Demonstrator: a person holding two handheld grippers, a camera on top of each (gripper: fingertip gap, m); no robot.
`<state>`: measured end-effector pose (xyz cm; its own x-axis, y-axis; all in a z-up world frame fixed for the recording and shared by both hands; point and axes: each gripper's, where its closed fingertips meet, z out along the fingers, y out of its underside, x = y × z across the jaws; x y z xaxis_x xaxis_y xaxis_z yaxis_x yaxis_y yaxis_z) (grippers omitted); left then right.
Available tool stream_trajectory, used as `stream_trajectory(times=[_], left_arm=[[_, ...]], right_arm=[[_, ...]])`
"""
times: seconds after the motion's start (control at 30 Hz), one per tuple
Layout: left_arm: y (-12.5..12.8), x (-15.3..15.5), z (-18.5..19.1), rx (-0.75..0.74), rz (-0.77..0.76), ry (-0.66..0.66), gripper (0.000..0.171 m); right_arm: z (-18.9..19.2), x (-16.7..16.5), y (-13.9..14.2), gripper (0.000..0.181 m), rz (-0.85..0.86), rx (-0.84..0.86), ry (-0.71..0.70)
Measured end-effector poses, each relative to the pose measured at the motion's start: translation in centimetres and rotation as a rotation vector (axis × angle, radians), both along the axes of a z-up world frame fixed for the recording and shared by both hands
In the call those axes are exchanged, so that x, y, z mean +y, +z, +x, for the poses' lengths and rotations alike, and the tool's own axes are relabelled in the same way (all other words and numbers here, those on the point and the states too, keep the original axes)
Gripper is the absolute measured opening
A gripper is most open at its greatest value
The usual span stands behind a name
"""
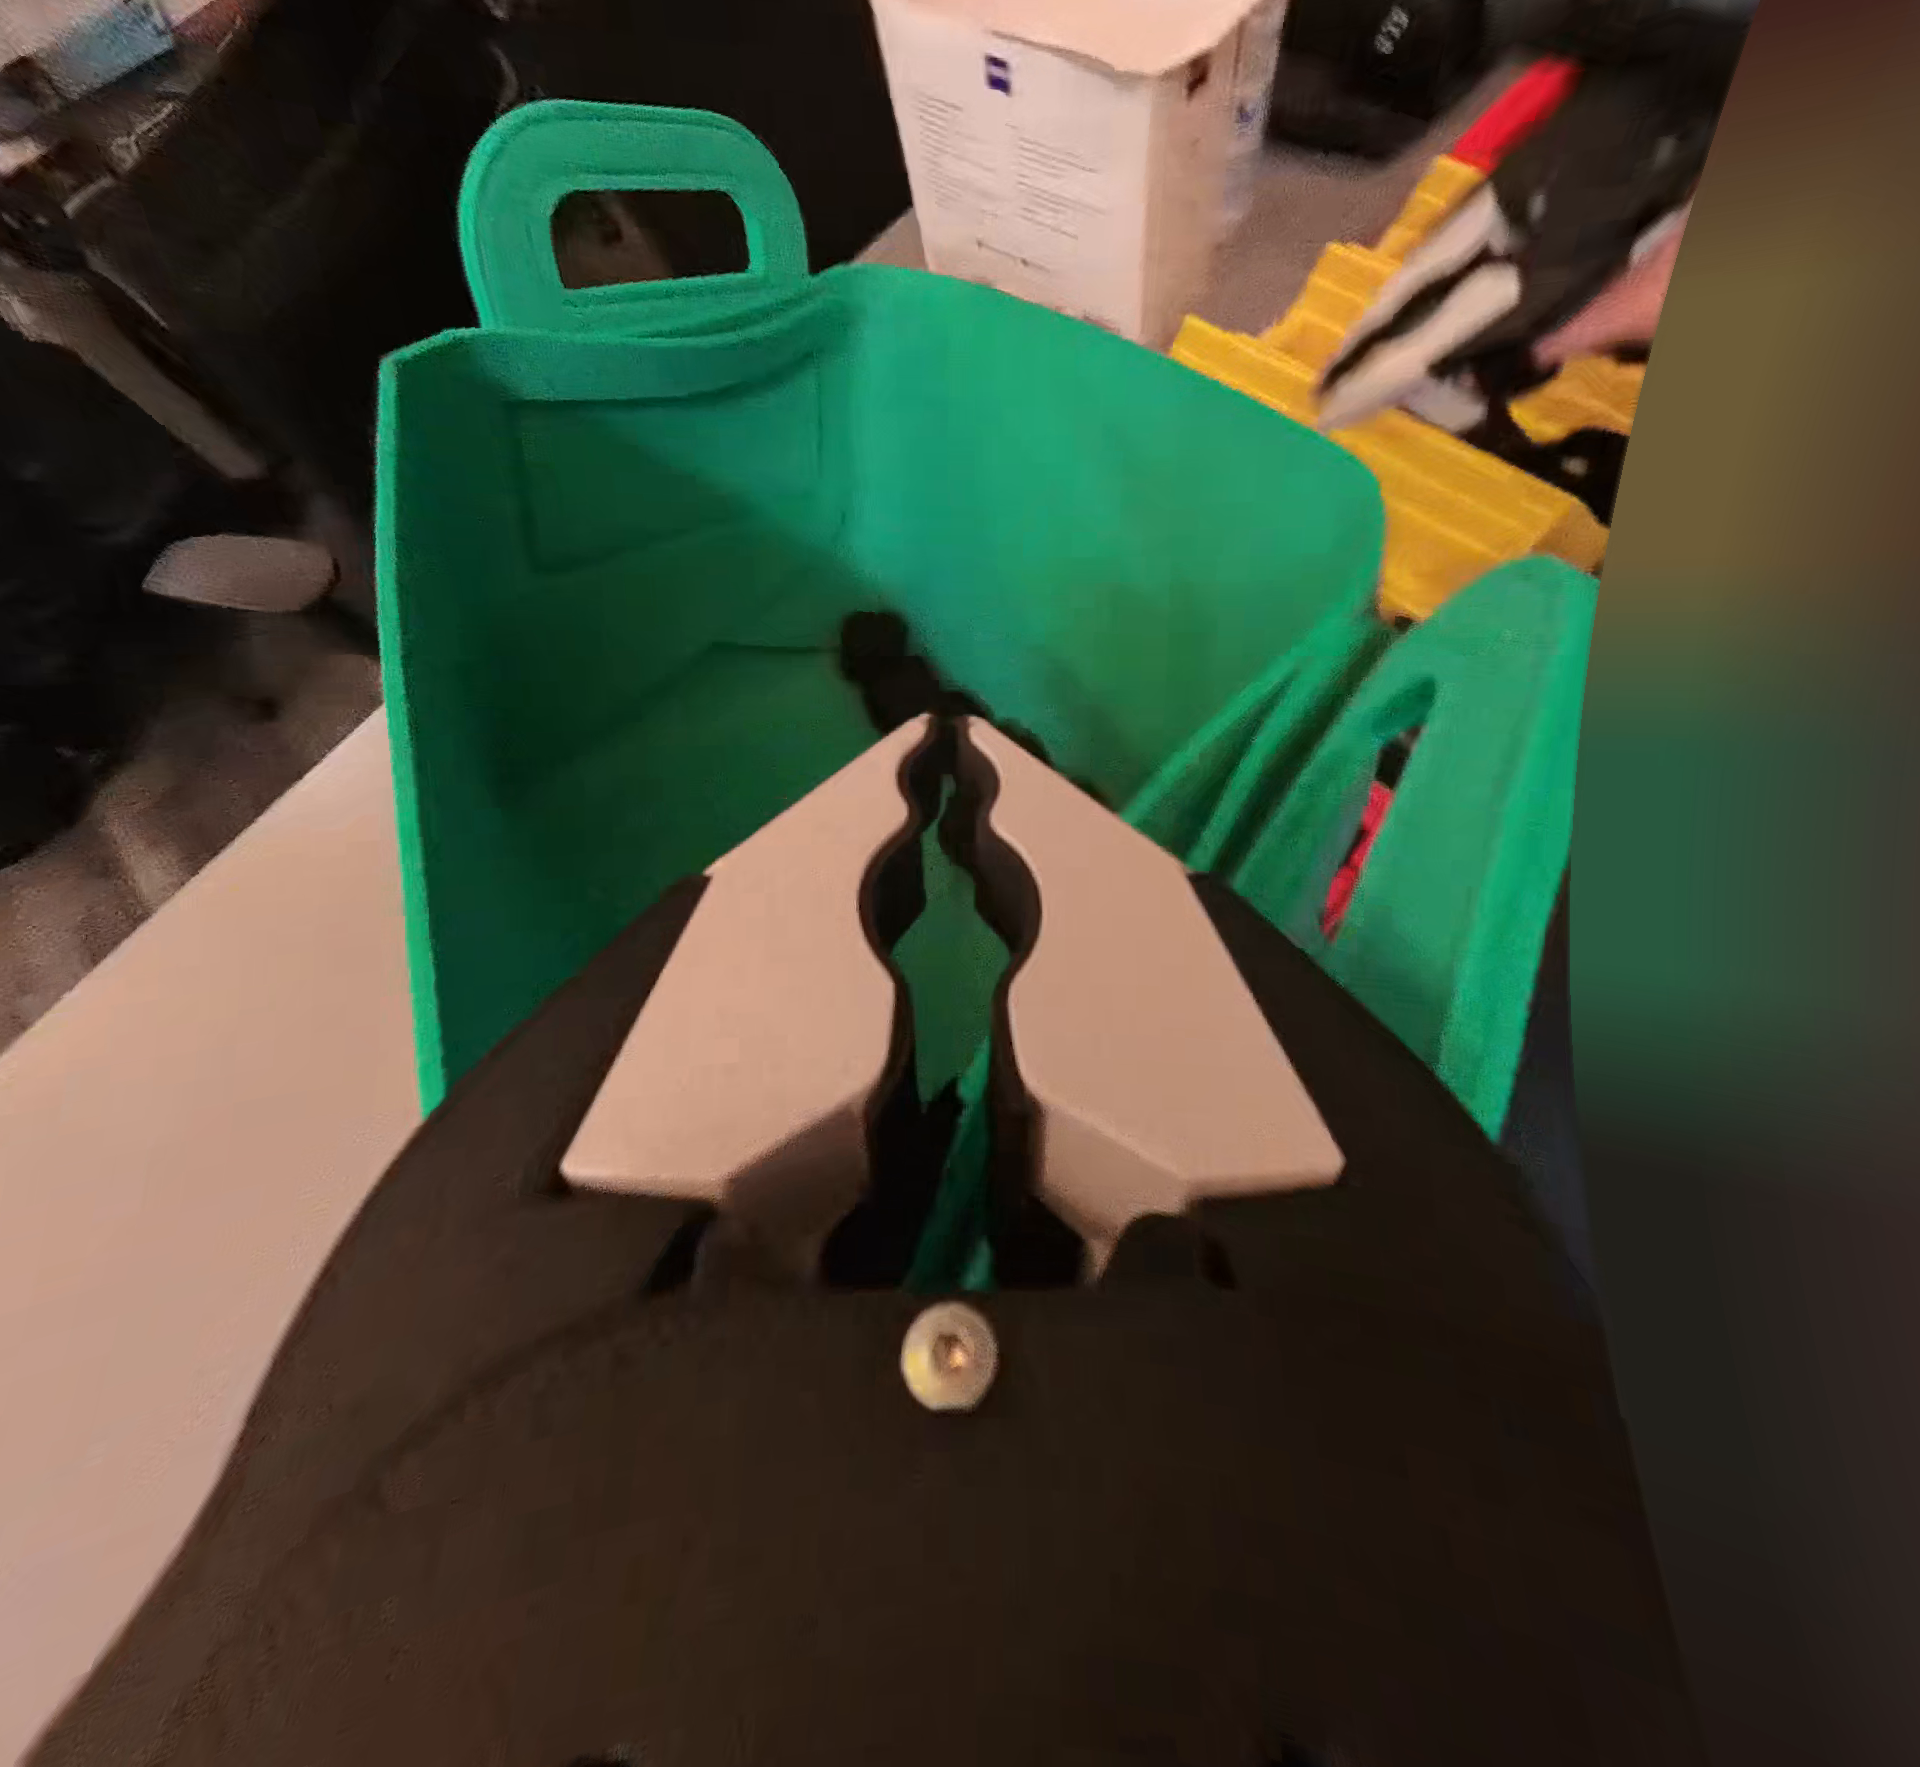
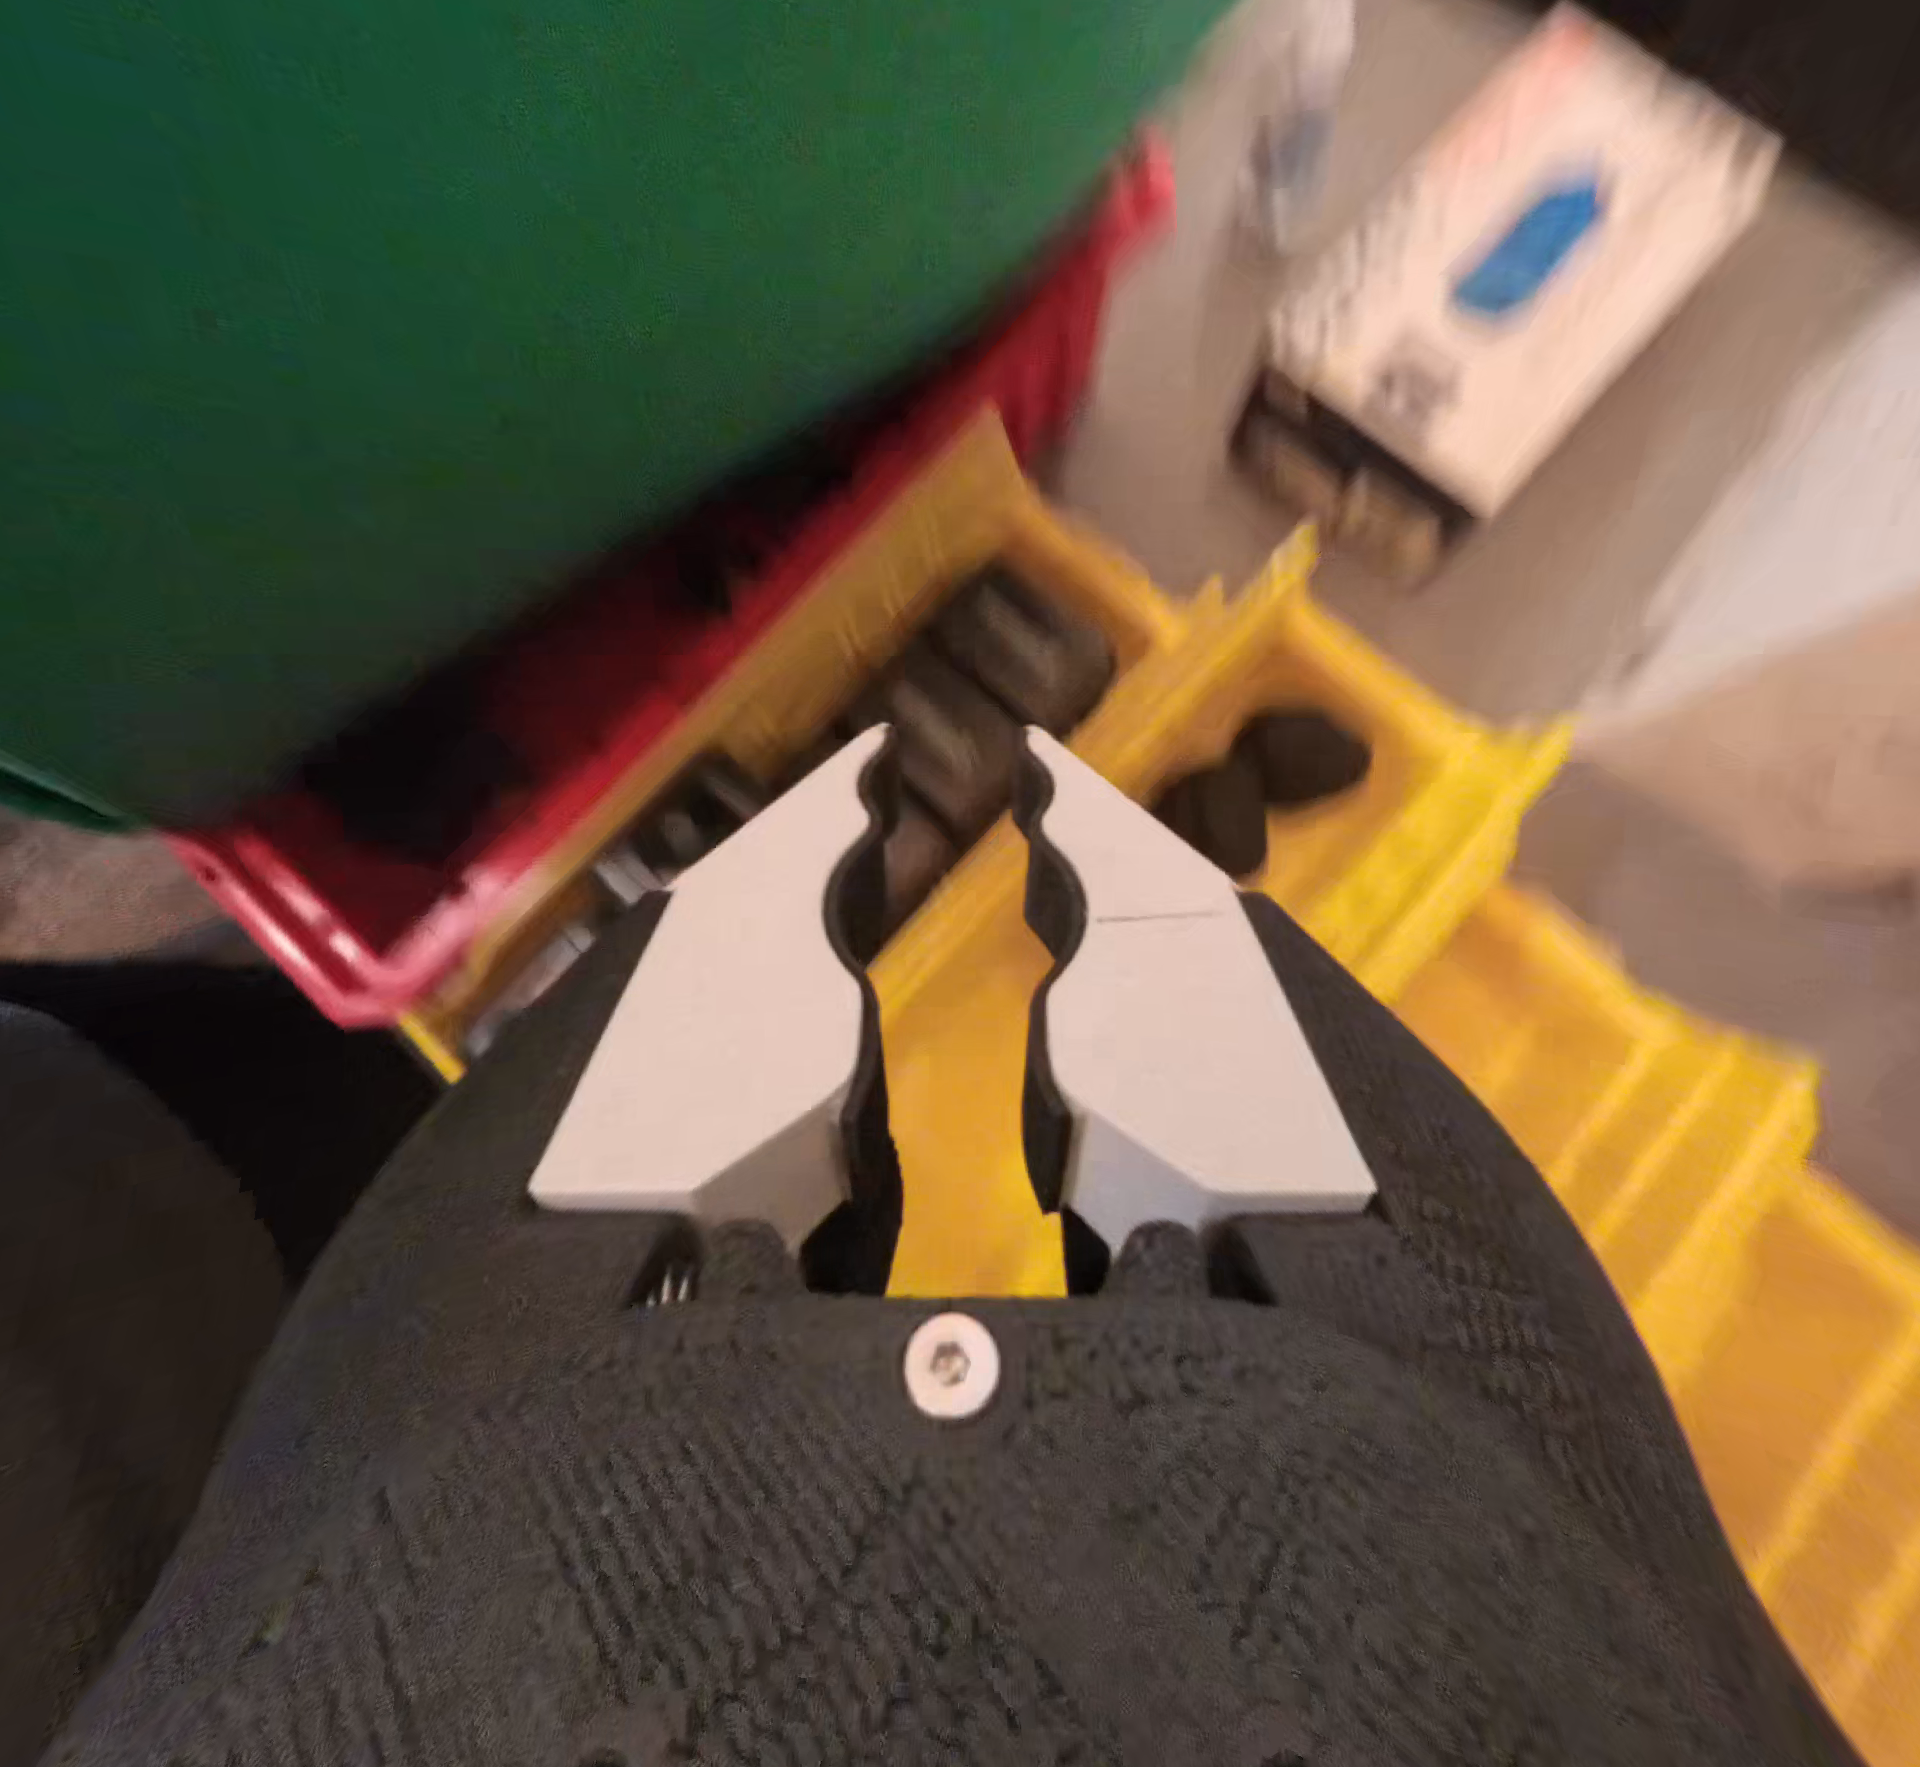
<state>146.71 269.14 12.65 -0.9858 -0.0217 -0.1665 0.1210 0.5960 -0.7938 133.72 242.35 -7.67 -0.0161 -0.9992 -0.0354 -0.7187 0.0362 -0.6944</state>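
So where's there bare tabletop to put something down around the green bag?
Left of the green felt bag, the pale tabletop is bare to its edge. Right of it is crowded: yellow bins, a red bin, and a white box behind.

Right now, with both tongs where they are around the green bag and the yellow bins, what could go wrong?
1. The left tongs look shut on the green bag's soft near wall; a pull could fold or tip it.
2. The right tongs hang open over dark parts in a yellow bin, close under the bag, and might snag it.
3. The right view is blurred, so aim is uncertain.
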Motion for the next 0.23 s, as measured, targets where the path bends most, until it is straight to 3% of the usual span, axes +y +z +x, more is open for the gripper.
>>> stream_trajectory(times=[0.07, 0.13, 0.2, 0.23], left_arm=[[-1.0, 1.2, -1.8, -0.022, 0.022, -0.086, 0.001], [-2.3, 1.6, -5.4, 0.041, 0.012, -0.241, 0.016], [-3.2, 2.2, -6.4, -0.030, 0.020, -0.289, 0.031], [-3.2, 2.6, -6.6, -0.070, -0.003, -0.298, 0.031]], right_arm=[[2.9, 2.5, 6.4, 0.028, -0.034, -0.236, 0.104], [5.5, 6.1, 12.6, 0.030, -0.083, -0.425, 0.266], [8.1, 9.9, 16.6, 0.031, -0.151, -0.496, 0.452], [9.5, 11.8, 17.2, 0.030, -0.184, -0.471, 0.554]])
